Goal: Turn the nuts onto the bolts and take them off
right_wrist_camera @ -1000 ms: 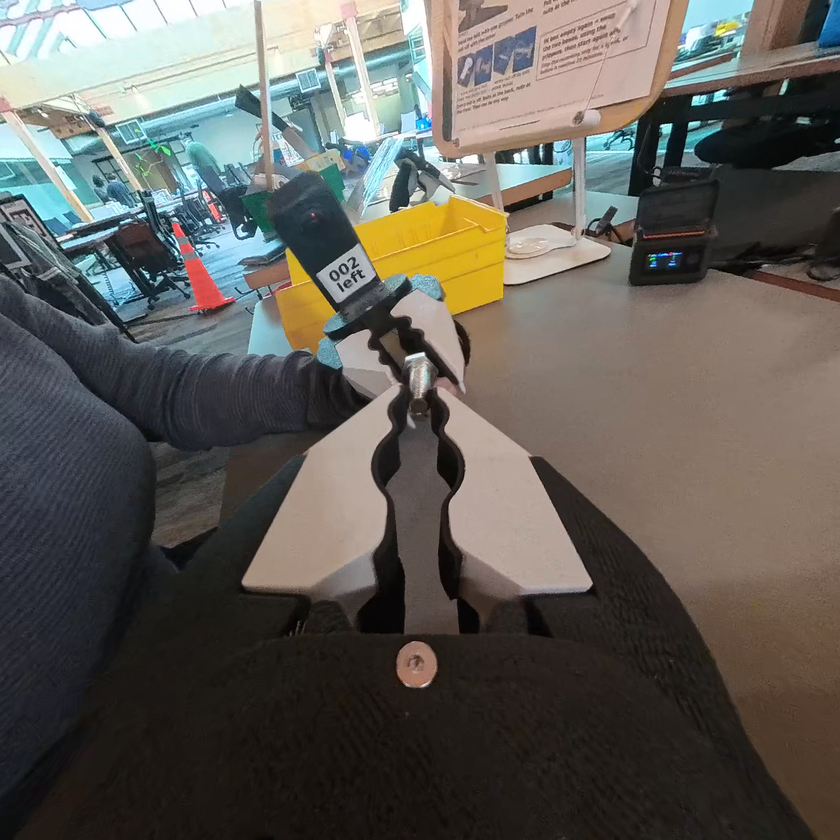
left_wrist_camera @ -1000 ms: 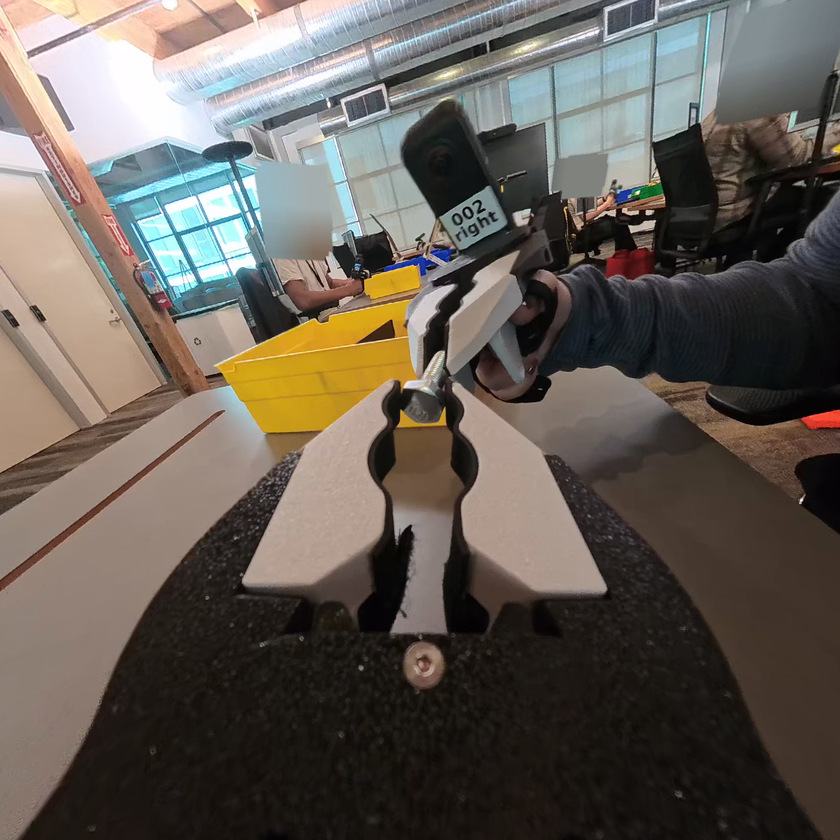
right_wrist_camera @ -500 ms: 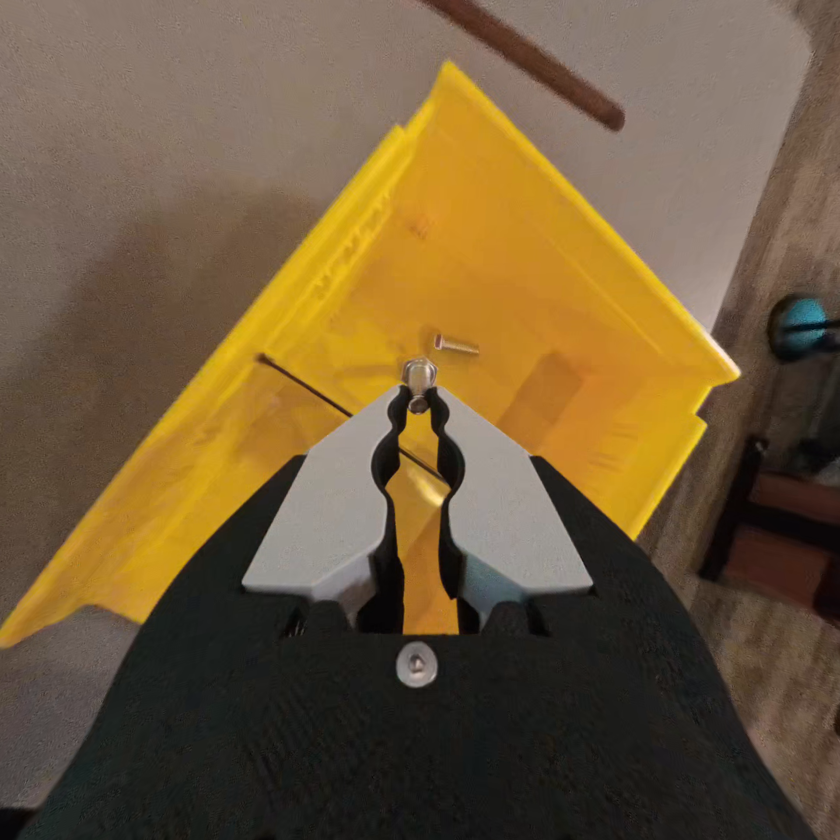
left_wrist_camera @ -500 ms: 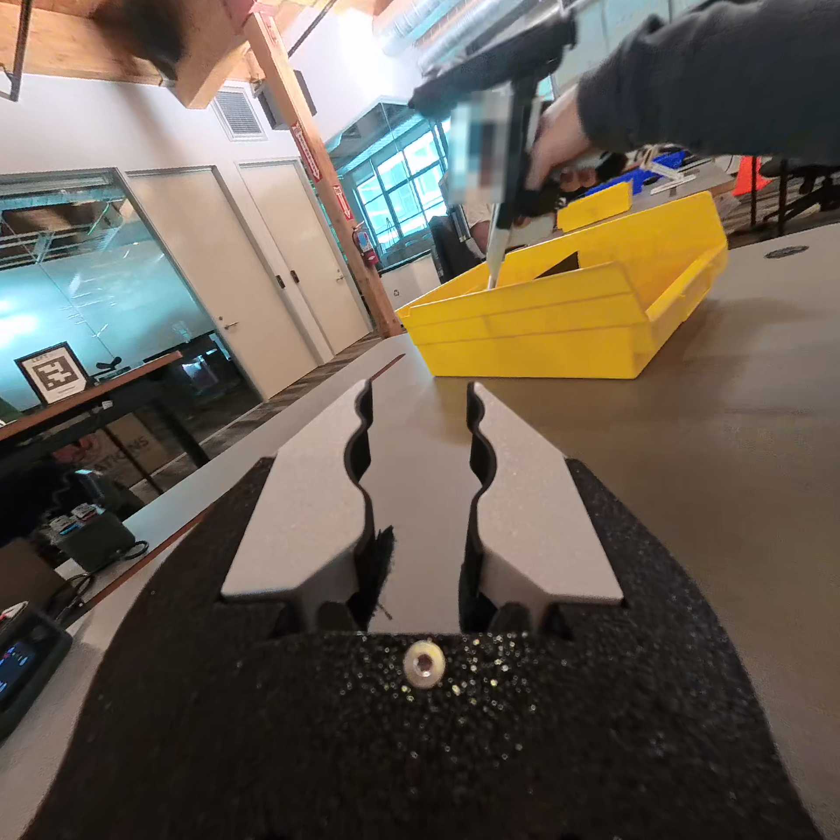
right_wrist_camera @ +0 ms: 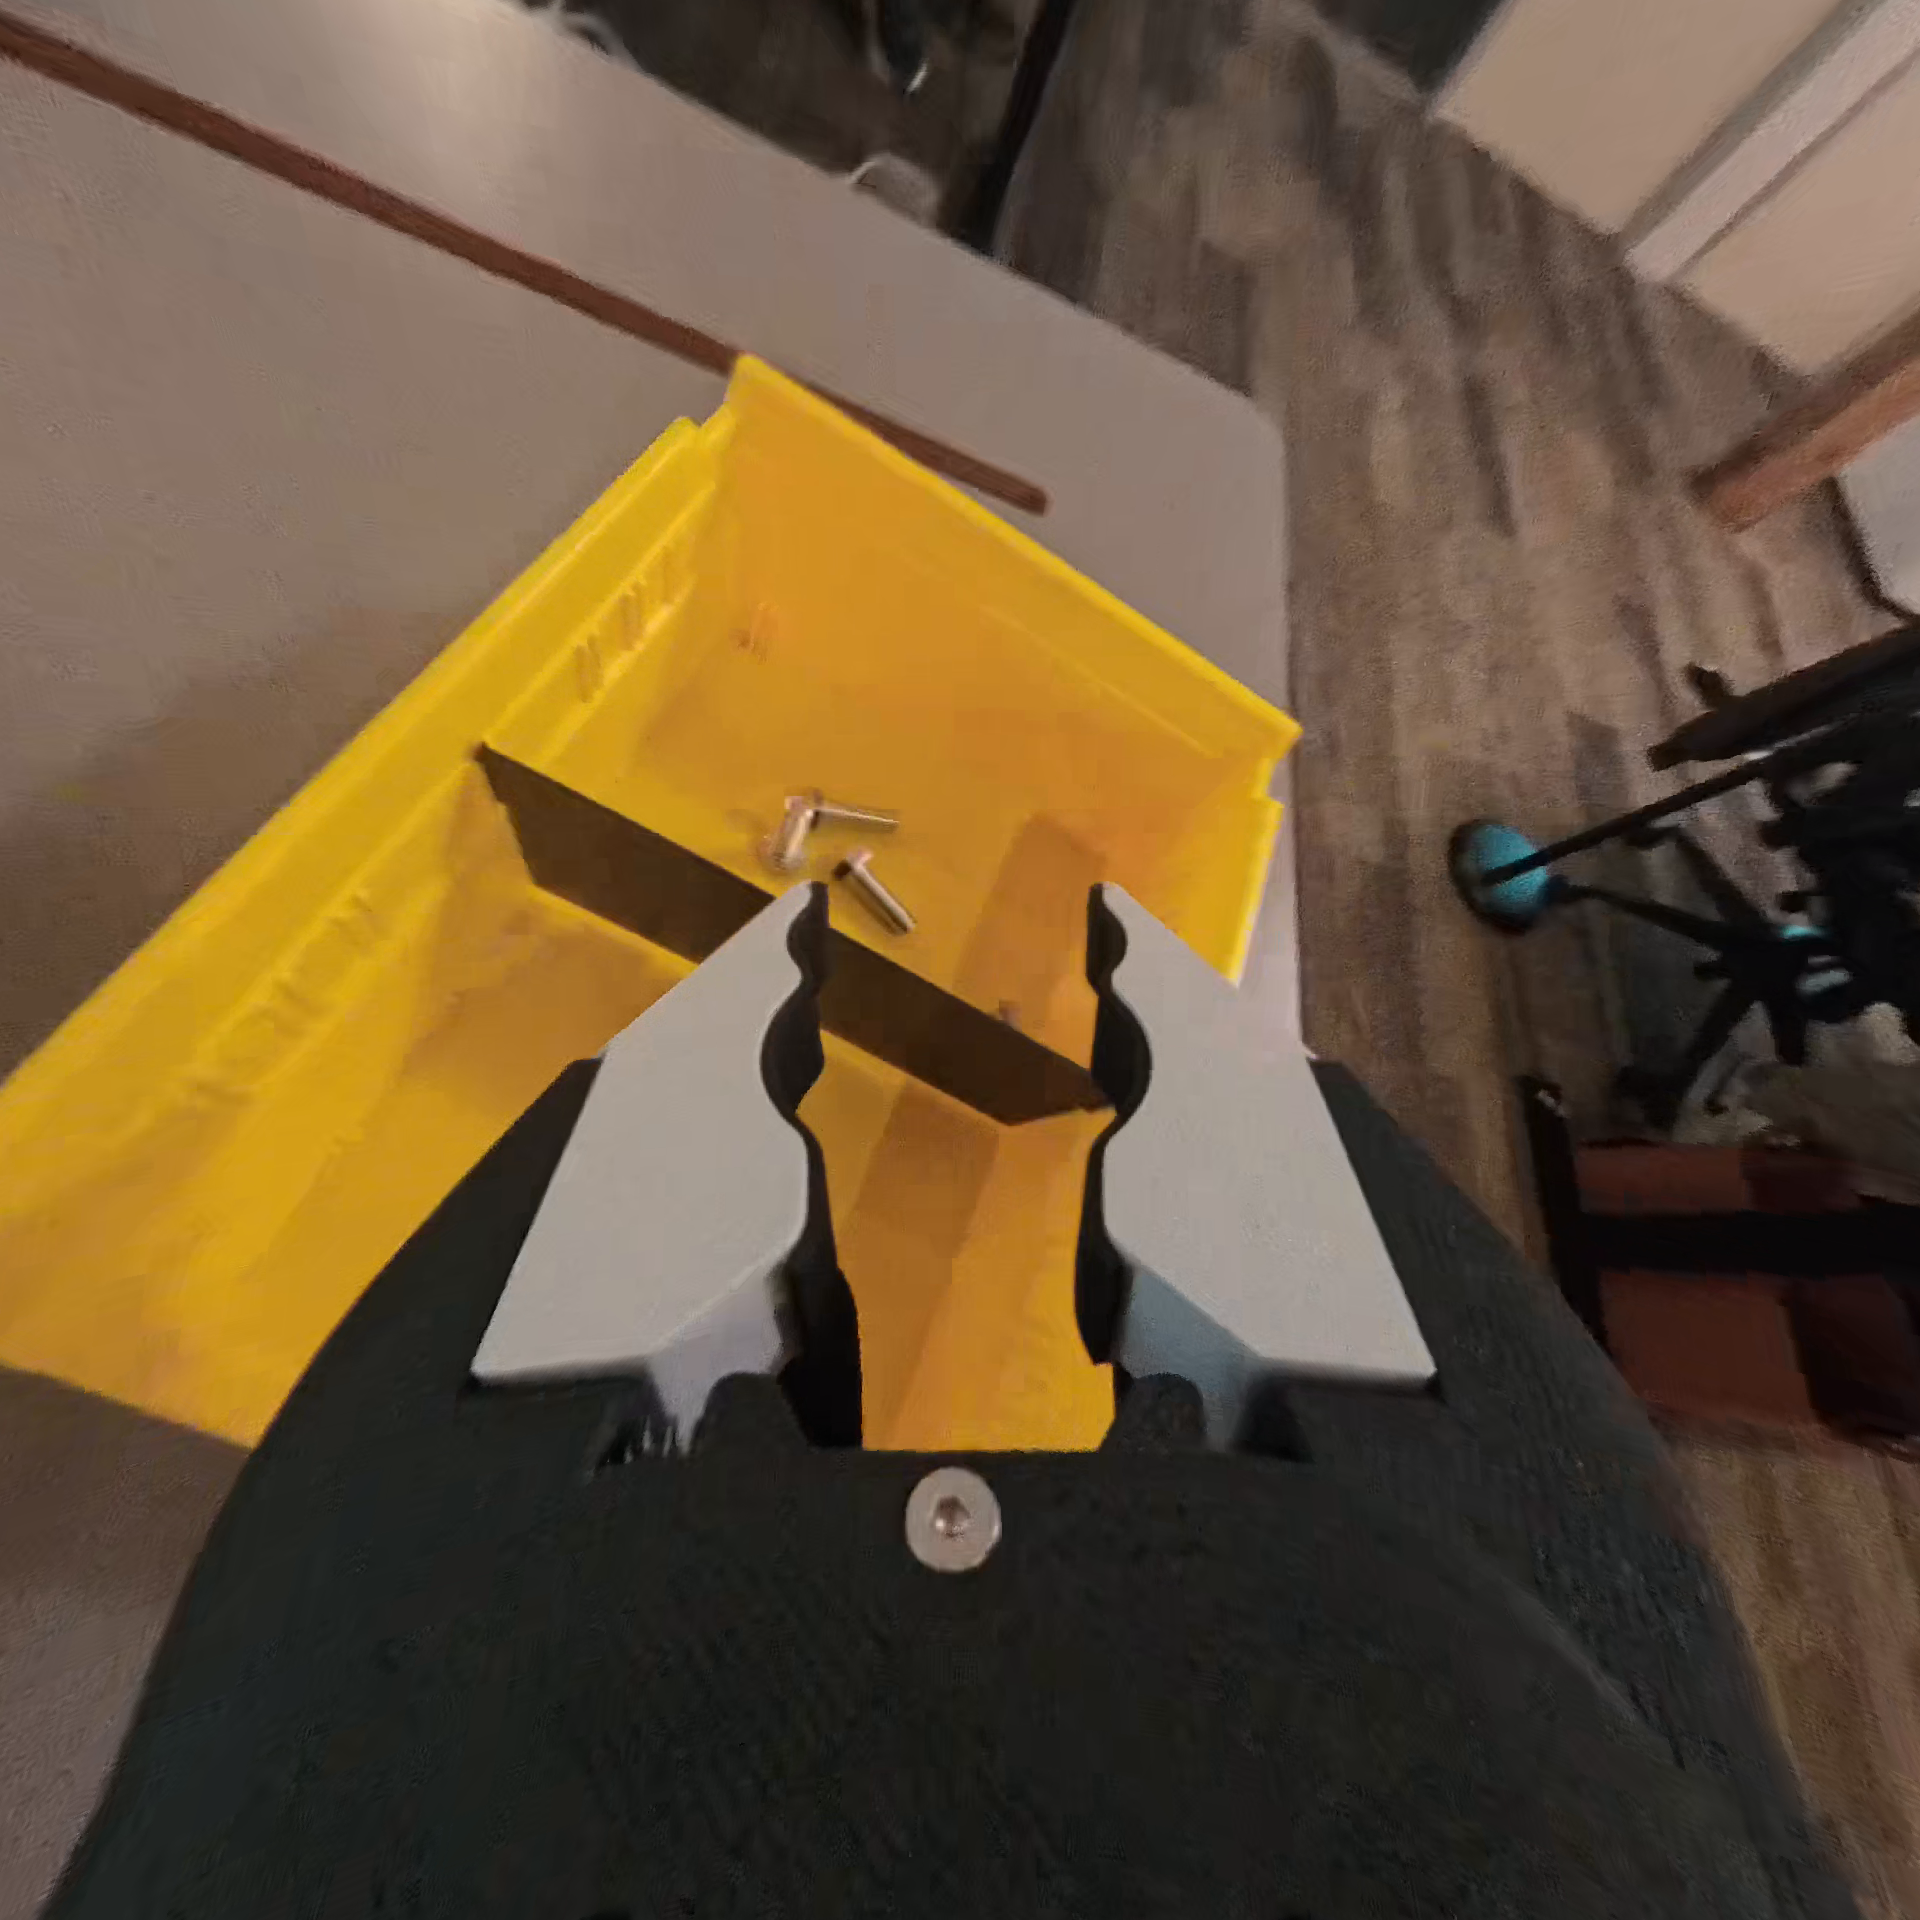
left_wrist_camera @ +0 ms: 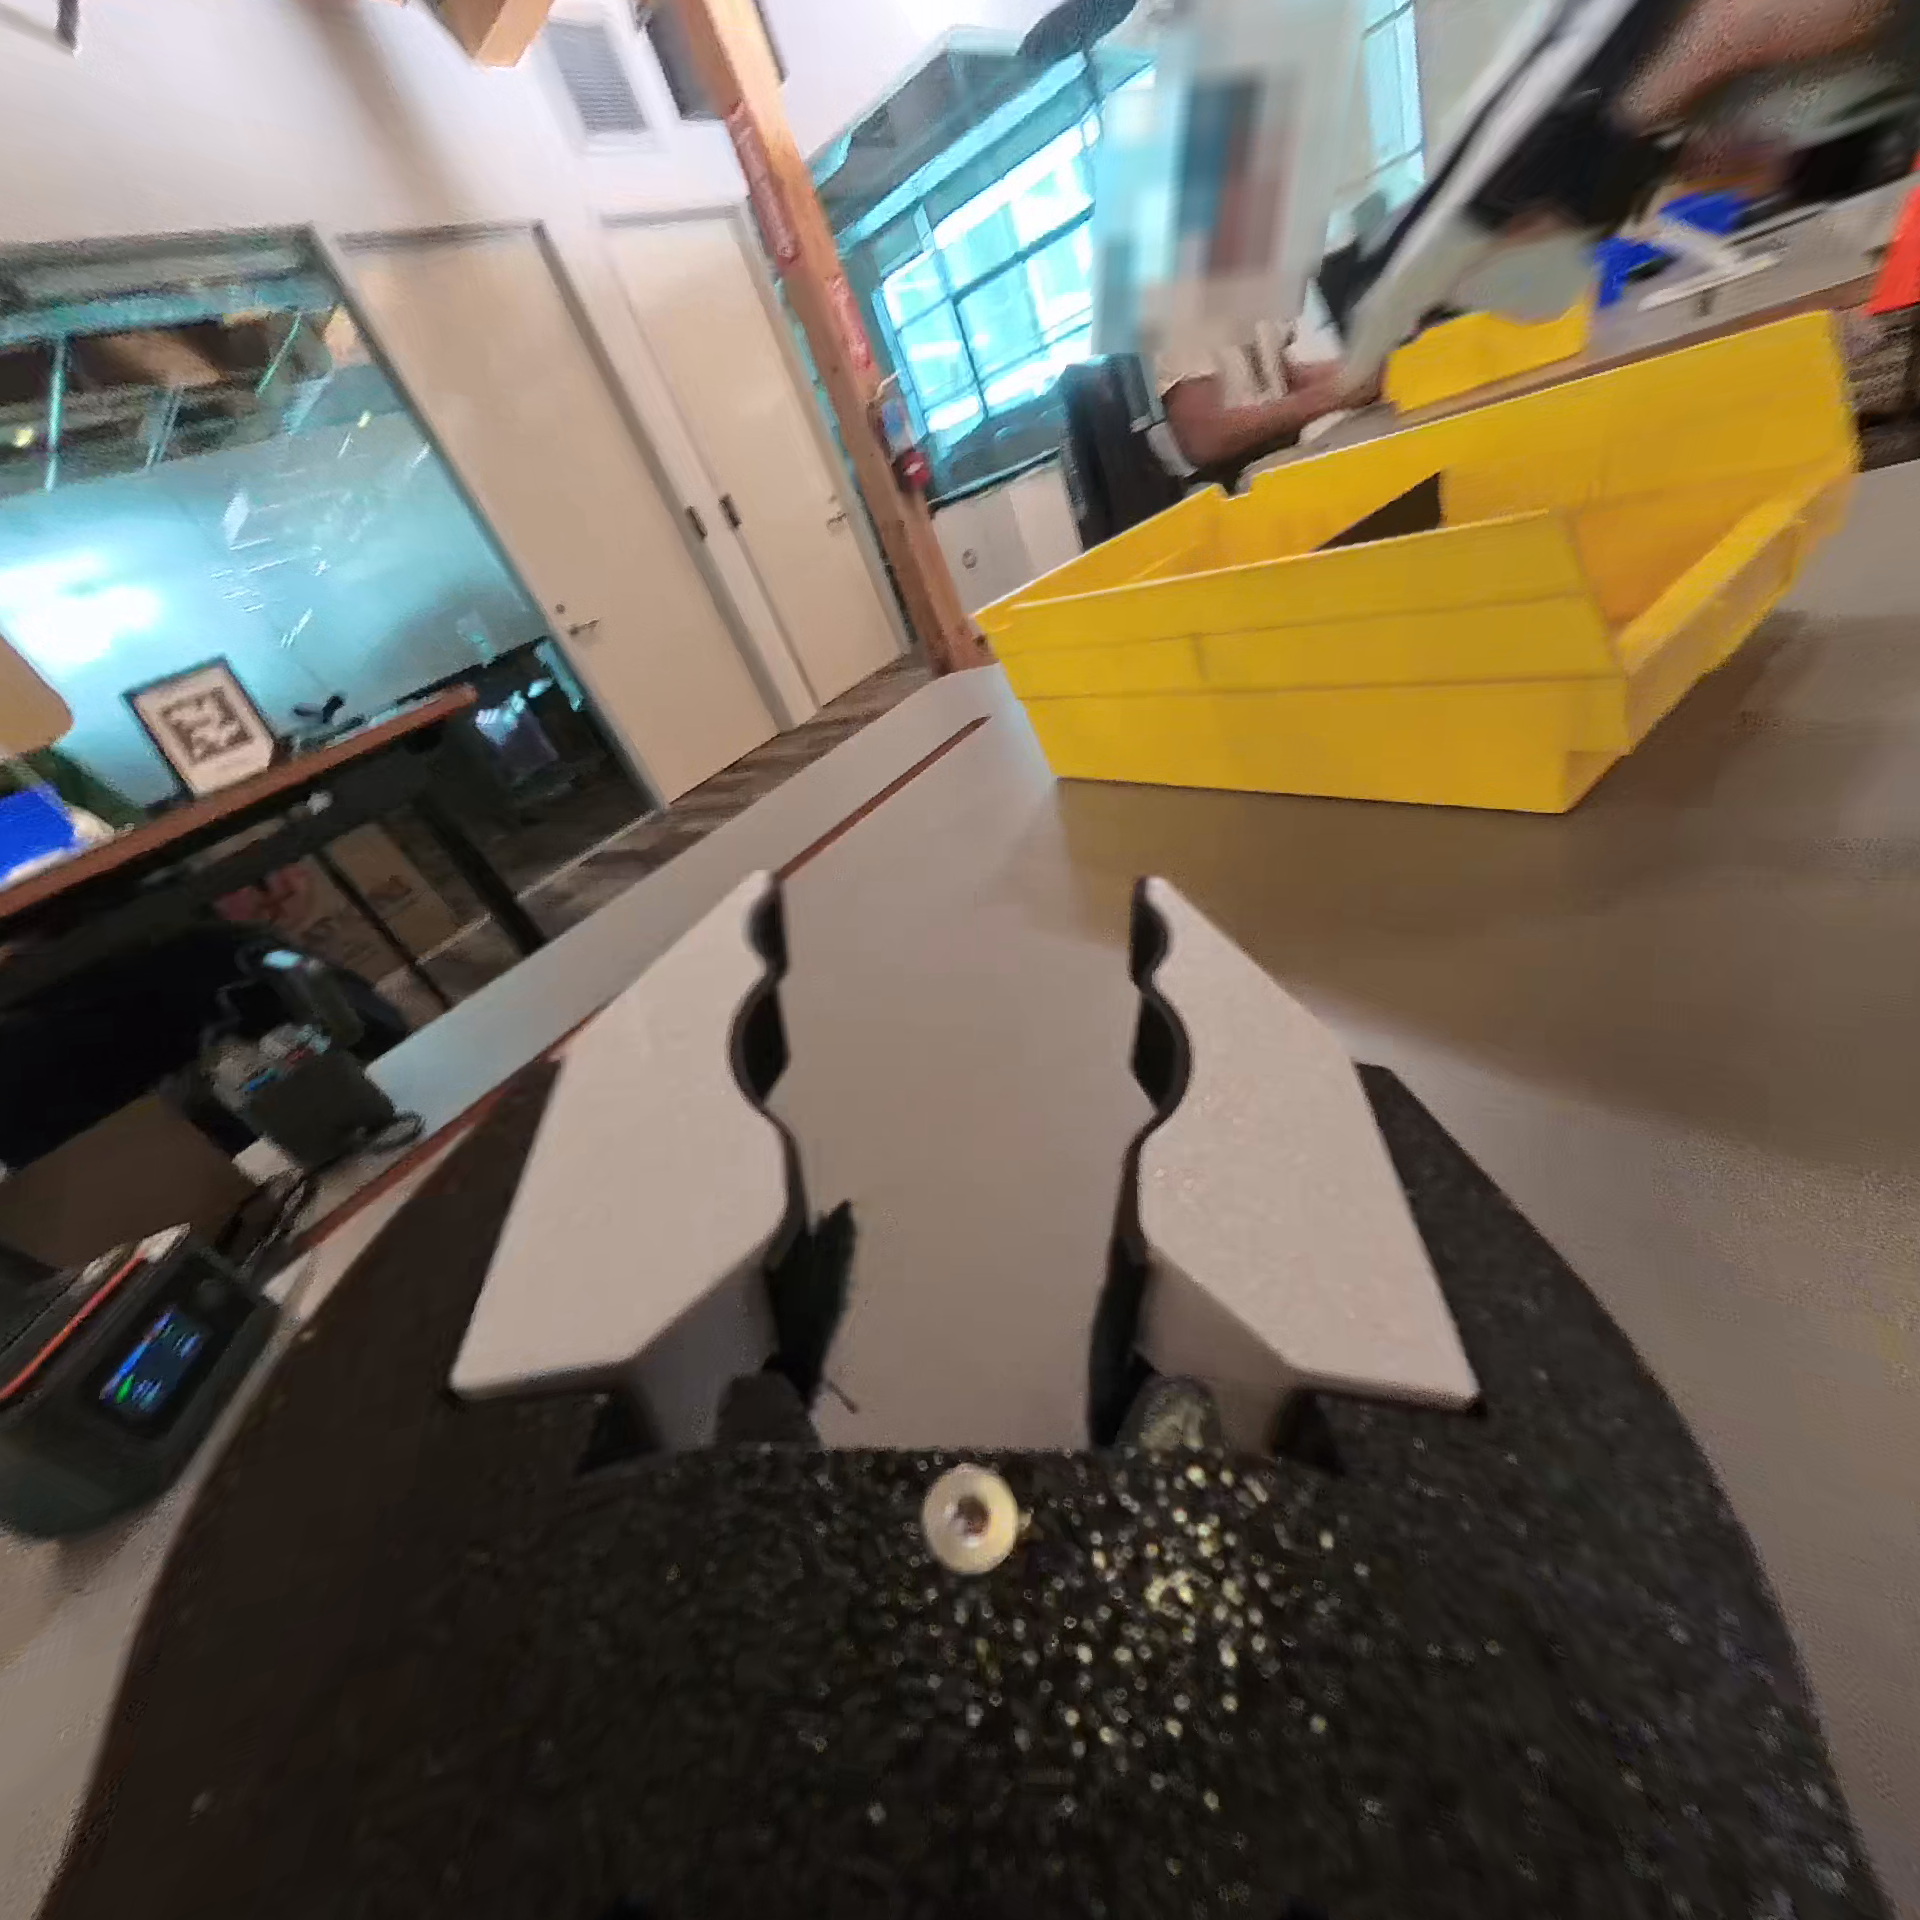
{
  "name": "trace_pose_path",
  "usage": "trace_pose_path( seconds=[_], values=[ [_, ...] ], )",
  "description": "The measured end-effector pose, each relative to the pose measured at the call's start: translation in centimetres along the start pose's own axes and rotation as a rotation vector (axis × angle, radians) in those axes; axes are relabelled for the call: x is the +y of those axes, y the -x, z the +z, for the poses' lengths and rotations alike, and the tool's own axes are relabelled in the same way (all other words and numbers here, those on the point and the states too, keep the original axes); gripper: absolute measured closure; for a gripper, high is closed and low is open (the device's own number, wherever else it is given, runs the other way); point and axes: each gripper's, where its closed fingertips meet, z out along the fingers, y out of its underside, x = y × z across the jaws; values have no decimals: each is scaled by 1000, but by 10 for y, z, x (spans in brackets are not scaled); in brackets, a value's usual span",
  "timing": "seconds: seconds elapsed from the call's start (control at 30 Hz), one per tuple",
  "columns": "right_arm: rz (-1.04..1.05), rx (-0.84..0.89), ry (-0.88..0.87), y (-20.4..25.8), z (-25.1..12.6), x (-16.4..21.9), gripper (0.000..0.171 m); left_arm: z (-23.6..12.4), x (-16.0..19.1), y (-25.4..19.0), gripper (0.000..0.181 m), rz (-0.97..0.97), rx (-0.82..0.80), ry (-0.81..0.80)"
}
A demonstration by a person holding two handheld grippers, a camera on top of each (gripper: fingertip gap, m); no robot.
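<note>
My right gripper (right_wrist_camera: 956, 894) is open and empty, held above the yellow bin (right_wrist_camera: 343, 997) and pointing down into it. Three silver bolts (right_wrist_camera: 873, 891) lie on the bin floor in the far compartment, beyond a dark divider (right_wrist_camera: 644, 883). My left gripper (left_wrist_camera: 956, 904) is open and empty, low over the grey table (left_wrist_camera: 1507, 1039), apart from the yellow bin (left_wrist_camera: 1351, 686) ahead at the right. The right gripper (left_wrist_camera: 1455, 249) shows blurred above the bin in the left wrist view. No nut is visible.
A small device with a lit screen (left_wrist_camera: 145, 1382) sits at the table's left edge. A dark strip (right_wrist_camera: 520, 270) runs across the table behind the bin. The table edge and wood floor (right_wrist_camera: 1507, 520) lie right of the bin. A seated person (left_wrist_camera: 1236, 395) is beyond. About 35 centimeters separates my left fingertips from my right.
The right gripper let go of its bolt, which now lies in the bin with the others, and opened wide. The left gripper opened wider and drew slightly back from the bin.
</note>
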Motion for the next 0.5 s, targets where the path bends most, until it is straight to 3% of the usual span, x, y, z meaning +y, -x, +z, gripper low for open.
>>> trace_pose_path(
  seconds=[0.1,0.17,0.3,0.4,0.5],
  values=[
    [93,155,-125,-31,-30,27,81,-7,-12,21,63,-39,-71,112],
    [138,197,-128,-43,-37,51,81,-28,-27,52,49,-35,-258,168],
    [169,122,55,-46,-26,103,84,-97,-38,87,50,-71,-463,338],
    [112,2,199,-31,-17,125,95,-162,-6,116,57,-92,-617,595],
    [98,-105,321,-17,-6,137,119,-214,32,130,84,-175,-701,826]
  ],
)
